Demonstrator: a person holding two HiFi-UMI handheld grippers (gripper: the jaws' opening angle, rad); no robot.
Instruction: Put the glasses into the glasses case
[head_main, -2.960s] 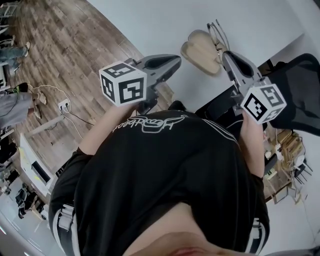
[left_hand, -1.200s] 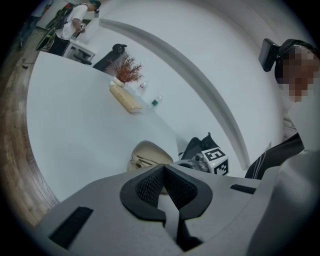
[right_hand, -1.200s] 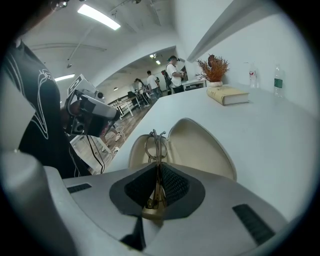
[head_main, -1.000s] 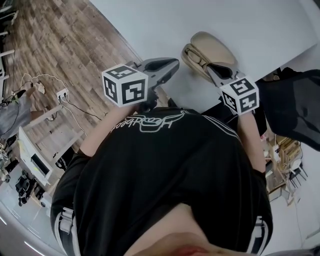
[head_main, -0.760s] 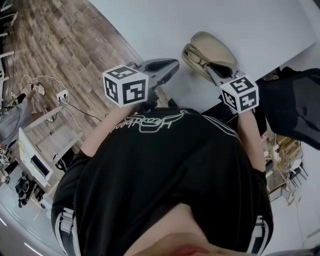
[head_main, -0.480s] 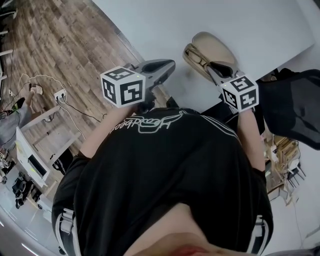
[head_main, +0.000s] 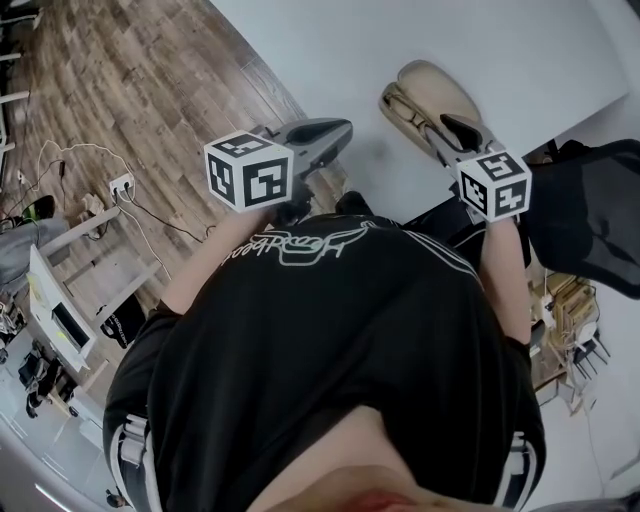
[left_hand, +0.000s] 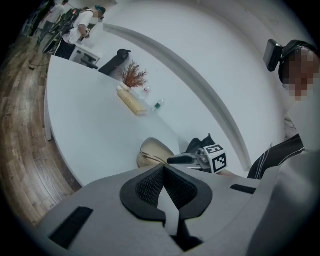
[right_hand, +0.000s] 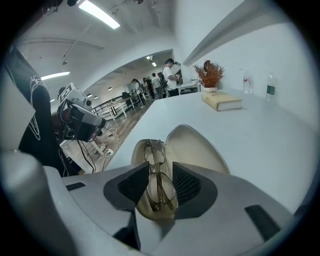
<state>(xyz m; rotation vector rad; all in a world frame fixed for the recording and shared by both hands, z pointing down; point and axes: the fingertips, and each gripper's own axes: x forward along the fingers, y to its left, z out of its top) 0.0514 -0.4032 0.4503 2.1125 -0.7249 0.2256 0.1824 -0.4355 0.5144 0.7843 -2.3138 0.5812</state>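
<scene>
Wood floor (head_main: 130, 90) fills the left of our head view, with a white table (head_main: 400, 50) running beside it. Over the table's near edge we hold the left gripper (head_main: 340, 130), its marker cube (head_main: 248, 170) turned up towards us. In its own view the jaws are clenched tip to tip with nothing between them. Past them the case (left_hand: 152, 150) sits on the table, and a book (left_hand: 132, 103) and a plant (left_hand: 134, 76) lie well beyond. Further right, the case (head_main: 425, 95) lies open near the table edge, lid tipped back. The right gripper (head_main: 450, 122) hangs just over the case, pointing down into it. In its own view the glasses (right_hand: 154, 167) lie folded in the case's lower half. The jaws have just been opening and now stand released on either side of the frame, which lies between them without either pad pressing on it. At the far right of the head view we see a black chair (head_main: 585, 210).
</scene>
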